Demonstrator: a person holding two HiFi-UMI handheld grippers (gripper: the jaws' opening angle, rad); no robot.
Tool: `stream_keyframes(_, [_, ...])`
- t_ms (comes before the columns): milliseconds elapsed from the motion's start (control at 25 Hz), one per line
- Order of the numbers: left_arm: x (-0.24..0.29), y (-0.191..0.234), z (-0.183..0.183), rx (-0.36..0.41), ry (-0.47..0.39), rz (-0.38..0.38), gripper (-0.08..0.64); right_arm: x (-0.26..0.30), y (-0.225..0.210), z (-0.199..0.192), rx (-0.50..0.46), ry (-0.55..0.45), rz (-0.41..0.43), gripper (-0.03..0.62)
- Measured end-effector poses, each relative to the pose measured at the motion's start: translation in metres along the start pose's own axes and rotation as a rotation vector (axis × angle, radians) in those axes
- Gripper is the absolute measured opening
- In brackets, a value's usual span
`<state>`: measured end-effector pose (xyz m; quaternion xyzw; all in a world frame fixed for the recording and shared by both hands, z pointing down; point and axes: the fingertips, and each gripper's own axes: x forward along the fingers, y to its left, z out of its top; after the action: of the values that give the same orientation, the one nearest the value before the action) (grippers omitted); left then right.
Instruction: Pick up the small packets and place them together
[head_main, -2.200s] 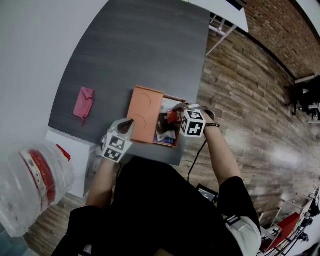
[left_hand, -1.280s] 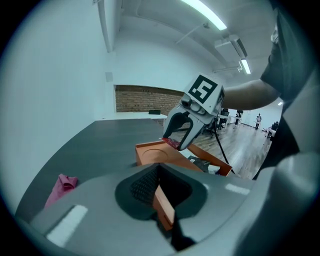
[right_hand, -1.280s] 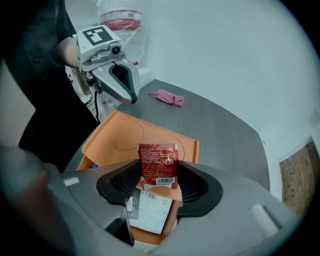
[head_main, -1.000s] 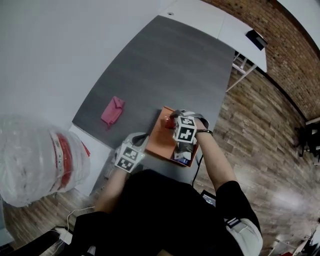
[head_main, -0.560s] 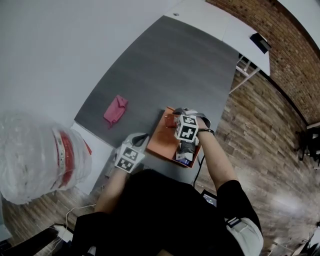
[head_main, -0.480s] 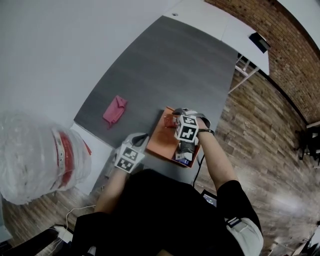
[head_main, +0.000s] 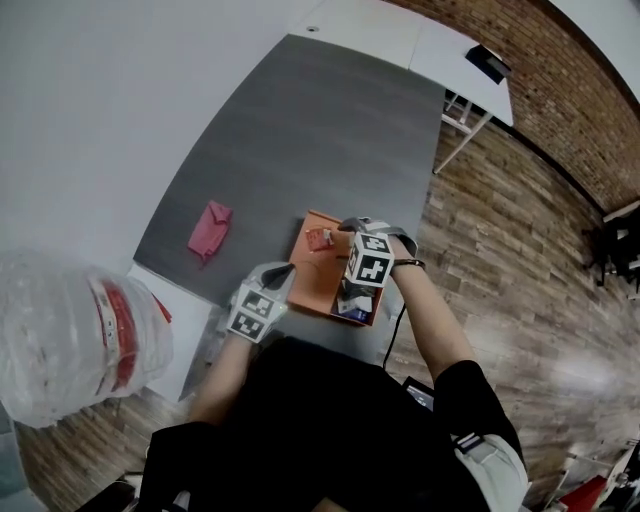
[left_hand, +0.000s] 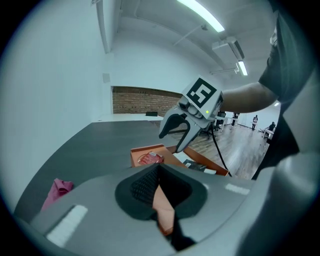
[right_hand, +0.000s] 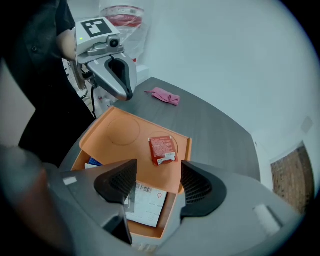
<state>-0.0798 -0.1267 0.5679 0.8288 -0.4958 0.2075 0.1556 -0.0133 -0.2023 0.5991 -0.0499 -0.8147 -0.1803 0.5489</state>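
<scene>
While right fingers (right_hand: 117, 185) wide apart over square red packet (right_hand: 162, 150) on smooth orange lid (right_hand: 125, 132), left fingers (left_hand: 142, 187) tight on lid.

The red packet (head_main: 319, 239) no longer hangs in the right gripper (head_main: 343, 232) over the box's open compartment (head_main: 352, 306), where it is about two seconds earlier. It now lies flat on the orange lid (head_main: 312, 276), free of both pads. A second ago the gripper is lowered over the lid with the packet at its tips. Its jaws have just been opening and now stand wide with nothing between them. The gripper is drawn back from the packet, toward the compartment. In the right gripper view the packet (right_hand: 162, 149) lies beyond the fingertips (right_hand: 131, 168), apart from them.
</scene>
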Motion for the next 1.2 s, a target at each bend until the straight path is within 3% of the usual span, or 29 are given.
stream_keyframes(240, [0.016,-0.01,0.014,-0.089,-0.046,-0.074,0.0,-0.025,0.016,-0.032,0.114,-0.034,-0.052,0.278])
stream_keyframes(600, [0.031,-0.03,0.007,-0.058,0.011,-0.143,0.0,-0.028,0.078,-0.073,0.247,0.002,-0.024,0.267])
stream_keyframes(880, [0.035,-0.049,-0.003,-0.045,0.053,-0.199,0.0,-0.015,0.105,-0.068,0.268,-0.007,0.012,0.267])
stream_keyframes(1200, [0.029,-0.056,-0.011,-0.089,0.063,-0.198,0.0,0.0,0.109,-0.065,0.278,0.001,0.035,0.256])
